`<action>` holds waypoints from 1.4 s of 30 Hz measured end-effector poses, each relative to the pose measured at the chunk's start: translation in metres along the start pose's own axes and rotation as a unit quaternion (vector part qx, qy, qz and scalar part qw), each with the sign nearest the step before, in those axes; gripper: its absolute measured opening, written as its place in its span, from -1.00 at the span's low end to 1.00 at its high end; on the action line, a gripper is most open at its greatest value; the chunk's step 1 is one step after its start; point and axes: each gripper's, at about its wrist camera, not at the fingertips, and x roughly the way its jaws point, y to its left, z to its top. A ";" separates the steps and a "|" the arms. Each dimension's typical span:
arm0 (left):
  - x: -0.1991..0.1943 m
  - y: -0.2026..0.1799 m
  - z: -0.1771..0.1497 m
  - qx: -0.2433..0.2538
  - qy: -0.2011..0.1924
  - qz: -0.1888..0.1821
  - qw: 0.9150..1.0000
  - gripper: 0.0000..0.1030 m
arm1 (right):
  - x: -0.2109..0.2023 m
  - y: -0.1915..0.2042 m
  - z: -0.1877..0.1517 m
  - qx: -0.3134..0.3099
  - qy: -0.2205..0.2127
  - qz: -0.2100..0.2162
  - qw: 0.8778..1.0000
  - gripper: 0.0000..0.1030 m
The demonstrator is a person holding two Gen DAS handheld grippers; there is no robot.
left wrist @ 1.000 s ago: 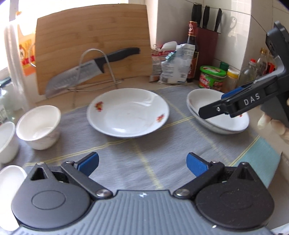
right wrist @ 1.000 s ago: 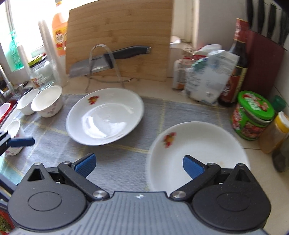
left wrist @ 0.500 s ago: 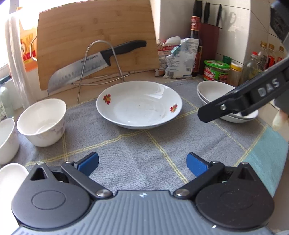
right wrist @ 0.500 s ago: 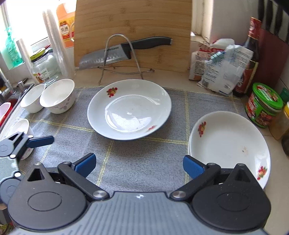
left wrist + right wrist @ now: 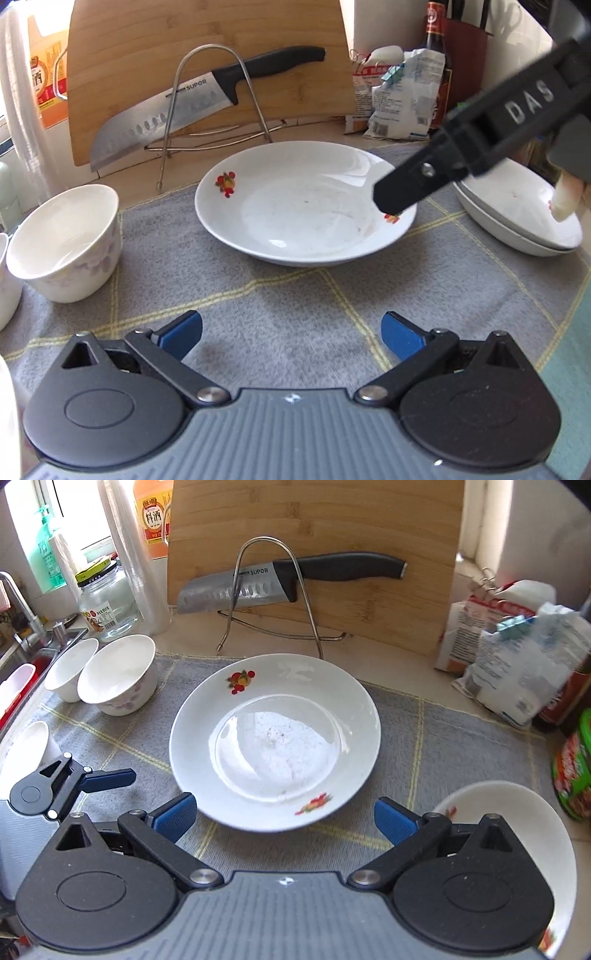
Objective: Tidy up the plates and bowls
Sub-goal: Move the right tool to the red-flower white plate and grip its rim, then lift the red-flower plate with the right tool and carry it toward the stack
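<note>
A white plate with fruit prints [image 5: 295,210] [image 5: 275,738] lies in the middle of the grey mat. Two stacked white plates [image 5: 517,218] [image 5: 524,823] sit to its right. A white bowl [image 5: 66,243] [image 5: 118,674] stands at the left, with a second bowl [image 5: 70,668] beside it. My left gripper [image 5: 291,334] is open, low over the mat short of the plate, holding nothing. My right gripper [image 5: 284,818] is open, with its blue pads [image 5: 173,818] on either side of the plate's near rim. Its black finger [image 5: 461,151] hangs over the plate's right edge in the left wrist view.
A wooden cutting board [image 5: 314,554] leans at the back, with a knife [image 5: 288,581] on a wire rack in front of it. Bags [image 5: 517,657], bottles and a green-lidded jar [image 5: 572,768] crowd the right. A glass jar [image 5: 107,602] and the sink edge [image 5: 22,657] lie left.
My right gripper has swung left from above the stacked plates to the middle plate, whose near rim now lies between its fingers. My left gripper has moved closer to that plate.
</note>
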 end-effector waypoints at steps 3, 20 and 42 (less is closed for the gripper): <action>0.010 -0.002 0.003 -0.002 0.007 -0.004 1.000 0.99 | 0.011 -0.006 0.008 -0.008 0.009 0.004 1.000 1.00; 0.034 0.003 0.022 0.006 -0.011 -0.021 1.000 0.99 | 0.074 -0.050 0.050 0.014 0.080 0.043 0.996 1.00; 0.044 0.014 0.027 0.031 -0.030 -0.048 0.998 1.00 | 0.113 -0.056 0.088 -0.014 0.086 0.102 0.991 1.00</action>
